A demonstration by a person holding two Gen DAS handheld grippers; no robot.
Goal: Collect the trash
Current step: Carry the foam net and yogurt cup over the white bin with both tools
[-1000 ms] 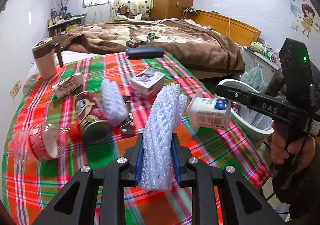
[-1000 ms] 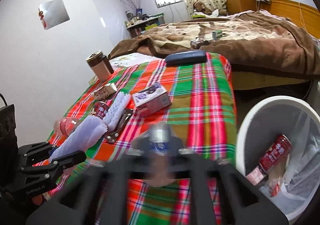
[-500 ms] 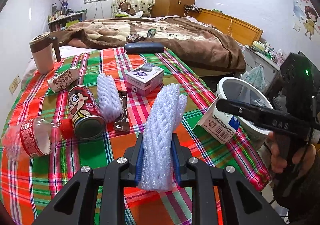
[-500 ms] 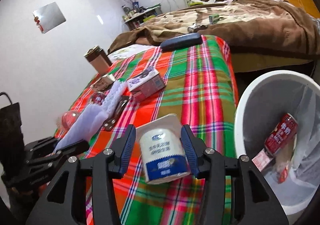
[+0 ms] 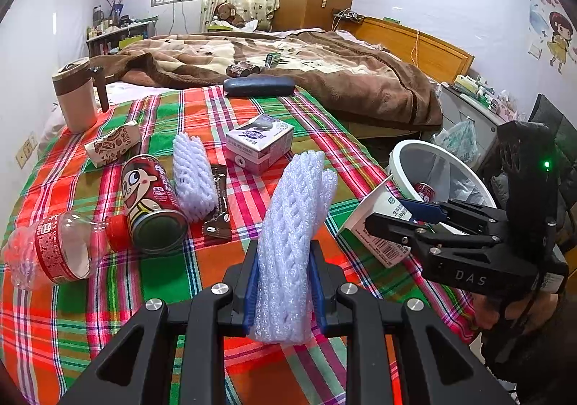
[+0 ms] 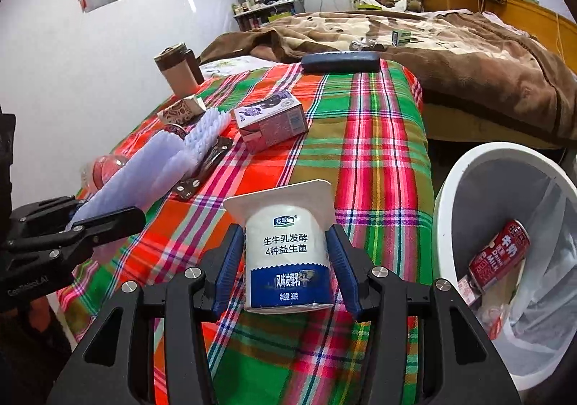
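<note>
Beside the white trash bin (image 6: pixel 447 196), over the edge of the plaid-covered worktop (image 6: pixel 375 138), your right gripper (image 6: pixel 288 260) has its fingers (image 6: pixel 227 260) clamped on a white-and-blue yogurt cup (image 6: pixel 286 253), held upside down with its flared rim pointing away from you. The cup sits just short of the bin, not over its opening. Inside the bin, a red can (image 6: pixel 499 253) lies against the liner. Farther from the bin, your left gripper (image 5: pixel 285 286) squeezes a white foam net sleeve (image 5: pixel 292 242) between its fingers (image 5: pixel 250 282), the sleeve standing upright above the cloth. Beyond it, away from the bin, a second foam net sleeve (image 5: pixel 193 176) lies flat on the worktop, touching a dark wrapper (image 5: pixel 218 203). A cartoon-face can (image 5: pixel 151 203) lies next to that sleeve, with a crushed clear bottle (image 5: pixel 54 246) at its far side. A small purple carton (image 5: pixel 259 143) rests nearer the bin than the can.
</note>
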